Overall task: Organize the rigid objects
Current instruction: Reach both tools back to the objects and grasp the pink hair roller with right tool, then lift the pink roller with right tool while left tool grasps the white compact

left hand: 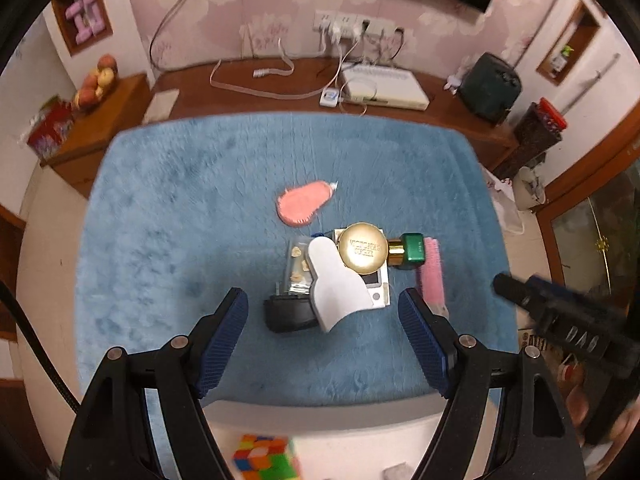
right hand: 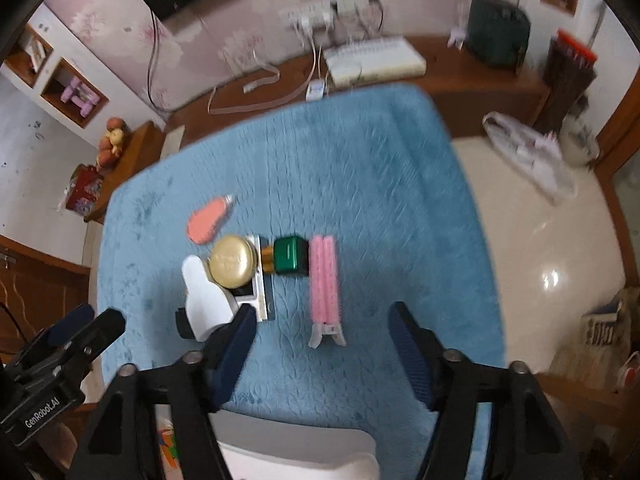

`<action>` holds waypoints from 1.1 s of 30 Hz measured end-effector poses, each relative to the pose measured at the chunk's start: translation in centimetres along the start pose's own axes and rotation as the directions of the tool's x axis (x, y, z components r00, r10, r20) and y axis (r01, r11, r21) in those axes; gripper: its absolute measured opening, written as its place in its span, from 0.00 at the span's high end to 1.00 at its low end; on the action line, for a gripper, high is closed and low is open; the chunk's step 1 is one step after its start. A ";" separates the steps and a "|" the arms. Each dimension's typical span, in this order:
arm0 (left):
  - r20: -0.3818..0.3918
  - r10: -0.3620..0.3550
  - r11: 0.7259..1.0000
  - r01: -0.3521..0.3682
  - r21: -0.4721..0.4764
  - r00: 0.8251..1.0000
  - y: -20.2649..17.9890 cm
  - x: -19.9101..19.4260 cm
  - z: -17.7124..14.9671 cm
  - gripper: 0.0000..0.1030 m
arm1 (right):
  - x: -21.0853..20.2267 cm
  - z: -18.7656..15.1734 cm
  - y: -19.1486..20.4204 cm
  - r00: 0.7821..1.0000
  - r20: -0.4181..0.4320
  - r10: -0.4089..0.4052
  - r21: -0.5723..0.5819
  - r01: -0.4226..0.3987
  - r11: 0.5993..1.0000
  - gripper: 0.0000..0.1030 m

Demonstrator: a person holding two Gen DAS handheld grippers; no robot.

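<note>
I hold both tongs released over the blue mat (left hand: 168, 208), nothing between the pads: my left gripper (left hand: 322, 312) above the piled clutter, my right gripper (right hand: 322, 334) straddling the pink hair clip (right hand: 325, 276). I'd bring the right one straight down and pinch the clip across its narrow width, clear of the green-capped bottle (right hand: 290, 258) touching its far end. The clip lies flat, long and ridged, its pale jaw end nearest me.
</note>
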State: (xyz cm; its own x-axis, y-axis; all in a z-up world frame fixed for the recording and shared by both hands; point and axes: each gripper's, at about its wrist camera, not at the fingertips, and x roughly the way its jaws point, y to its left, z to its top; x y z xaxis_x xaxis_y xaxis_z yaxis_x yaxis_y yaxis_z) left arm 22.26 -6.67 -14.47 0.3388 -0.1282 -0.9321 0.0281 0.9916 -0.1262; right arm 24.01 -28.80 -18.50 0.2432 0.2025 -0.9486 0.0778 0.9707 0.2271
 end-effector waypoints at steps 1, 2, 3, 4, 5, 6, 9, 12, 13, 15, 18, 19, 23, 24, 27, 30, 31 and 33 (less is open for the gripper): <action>-0.004 -0.001 1.000 0.001 -0.009 1.000 0.0 0.6 0.1 0.22 | 0.8 0.1 0.0 1.000 -0.017 0.000 0.005 0.001 1.000 0.45; -0.013 0.004 1.000 -0.004 -0.021 1.000 -0.1 1.4 0.3 0.22 | 2.0 0.1 0.0 0.999 -0.039 -0.001 0.010 0.002 1.000 0.46; -0.027 0.007 0.999 -0.008 -0.036 1.000 -0.1 2.3 0.5 0.22 | 2.7 0.0 0.0 0.999 -0.051 -0.005 0.014 0.005 1.000 0.46; -0.034 0.004 0.999 -0.006 -0.045 0.999 -0.2 2.9 0.7 0.22 | 3.4 0.0 -0.1 0.998 -0.067 -0.008 0.019 0.009 1.000 0.46; -0.042 0.003 0.999 -0.005 -0.051 0.999 -0.2 3.3 0.8 0.22 | 4.1 -0.1 -0.1 0.997 -0.082 -0.008 0.024 0.010 1.000 0.46; -0.053 0.004 0.998 -0.007 -0.058 0.999 -0.3 3.9 0.9 0.22 | 4.8 -0.1 -0.1 0.995 -0.097 -0.003 0.027 0.006 1.000 0.46; -0.077 0.006 0.998 -0.011 -0.067 0.997 -0.7 5.3 1.1 0.22 | 6.4 -0.1 -0.2 0.992 -0.127 0.003 0.034 0.001 0.999 0.52; -0.102 0.020 0.997 -0.027 -0.068 0.995 -1.1 6.6 1.2 0.22 | 7.8 0.0 -0.5 0.988 -0.154 -0.007 0.038 0.013 0.999 0.57; -0.113 0.022 0.997 -0.030 -0.072 0.993 -1.1 7.1 1.2 0.22 | 8.2 0.0 -0.6 0.986 -0.164 -0.010 0.038 0.016 0.999 0.59; -0.137 0.021 0.996 -0.032 -0.081 0.990 -1.1 7.8 1.2 0.22 | 8.8 -0.1 -0.6 0.984 -0.179 -0.015 0.038 0.022 0.999 0.62; -0.158 0.028 0.996 -0.041 -0.081 0.987 -1.1 8.7 1.0 0.22 | 9.0 -0.3 -0.7 0.985 -0.173 -0.024 0.023 0.028 0.999 0.65; -0.166 0.035 0.996 -0.048 -0.078 0.985 -1.2 8.9 1.0 0.22 | 9.0 -0.3 -0.6 0.985 -0.171 -0.028 0.017 0.031 0.999 0.67; -0.196 0.039 0.995 -0.056 -0.082 0.980 -1.5 9.7 0.8 0.22 | 8.7 -0.4 -0.7 0.986 -0.169 -0.016 0.018 0.019 1.000 0.71; -0.202 0.042 0.995 -0.059 -0.080 0.978 -1.6 9.9 0.8 0.22 | 8.7 -0.5 -0.9 0.986 -0.167 -0.013 0.018 0.016 1.000 0.71; -0.218 0.067 0.994 -0.084 -0.072 0.974 -2.0 10.5 0.7 0.22 | 8.6 -0.6 -0.9 0.986 -0.166 -0.005 0.018 0.008 1.000 0.71; -0.230 0.083 0.992 -0.102 -0.073 0.970 -2.3 11.0 0.6 0.22 | 8.6 -0.8 -1.1 0.986 -0.165 0.000 0.020 0.003 1.000 0.71; -0.236 0.090 0.991 -0.110 -0.073 0.968 -2.3 11.2 0.6 0.23 | 8.7 -0.8 -1.0 0.986 -0.165 0.001 0.020 0.003 1.000 0.71; -0.248 0.108 0.989 -0.129 -0.068 0.963 -2.4 11.6 0.4 0.28 | 8.8 -0.6 -1.2 0.986 -0.165 0.003 0.021 0.001 1.000 0.71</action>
State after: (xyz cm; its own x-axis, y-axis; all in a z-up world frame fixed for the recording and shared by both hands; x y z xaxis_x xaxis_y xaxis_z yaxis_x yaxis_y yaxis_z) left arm 26.54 -10.48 -24.83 0.0959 -0.0200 -0.9952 -0.0800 0.9964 -0.0278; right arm 25.43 -28.08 -27.22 0.0809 0.2235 -0.9713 0.0983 0.9680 0.2310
